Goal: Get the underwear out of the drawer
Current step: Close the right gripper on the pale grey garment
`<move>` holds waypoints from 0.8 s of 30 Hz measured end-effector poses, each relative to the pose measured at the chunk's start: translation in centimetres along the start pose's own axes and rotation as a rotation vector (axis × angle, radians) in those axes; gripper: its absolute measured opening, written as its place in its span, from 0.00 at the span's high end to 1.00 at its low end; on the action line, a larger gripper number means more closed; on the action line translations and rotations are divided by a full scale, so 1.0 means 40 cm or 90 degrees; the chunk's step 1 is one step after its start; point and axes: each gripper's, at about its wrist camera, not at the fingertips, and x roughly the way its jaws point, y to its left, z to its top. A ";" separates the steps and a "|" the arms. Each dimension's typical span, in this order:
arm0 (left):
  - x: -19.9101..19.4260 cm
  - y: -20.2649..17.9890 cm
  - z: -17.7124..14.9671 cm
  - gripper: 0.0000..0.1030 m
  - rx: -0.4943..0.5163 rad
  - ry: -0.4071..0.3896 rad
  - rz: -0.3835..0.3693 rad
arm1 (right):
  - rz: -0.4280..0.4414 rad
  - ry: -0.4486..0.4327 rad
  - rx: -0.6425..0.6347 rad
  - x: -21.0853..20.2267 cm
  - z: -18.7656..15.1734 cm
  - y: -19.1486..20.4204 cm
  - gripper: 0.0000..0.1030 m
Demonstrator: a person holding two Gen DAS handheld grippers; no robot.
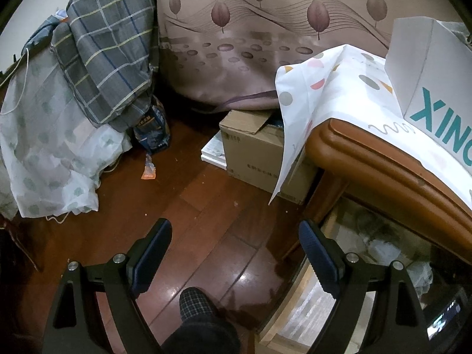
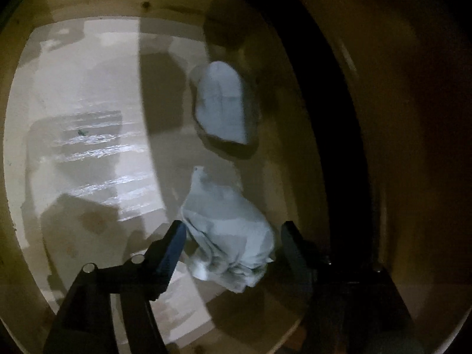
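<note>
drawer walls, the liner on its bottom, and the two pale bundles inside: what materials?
Drawer wall: bare light wood, knots visible. Liner: probably glossy plastic or coated paper, streaky glare. Near bundle and far bundle: soft pale fabric, likely cotton knit; creased folds.

The drawer's (image 2: pixel 73 67) right side is perhaps lost in shadow.

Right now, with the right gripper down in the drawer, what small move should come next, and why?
Probably close the right gripper on the crumpled pale underwear. The cloth lies between its fingers, which look spread and not pressing on it, and a second folded piece waits further back on the drawer floor.
</note>
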 end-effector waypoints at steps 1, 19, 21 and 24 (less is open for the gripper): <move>0.001 0.000 0.000 0.16 0.000 0.000 0.000 | 0.012 0.001 0.005 0.007 -0.004 0.003 0.33; 0.002 -0.020 -0.008 0.16 0.026 0.000 -0.002 | 0.171 -0.046 0.119 0.110 -0.110 -0.139 0.30; 0.002 -0.021 -0.007 0.16 0.027 -0.001 -0.003 | 0.171 -0.040 0.130 0.113 -0.111 -0.141 0.34; -0.001 -0.026 -0.012 0.16 0.031 -0.007 -0.005 | 0.161 -0.035 0.128 0.110 -0.108 -0.139 0.49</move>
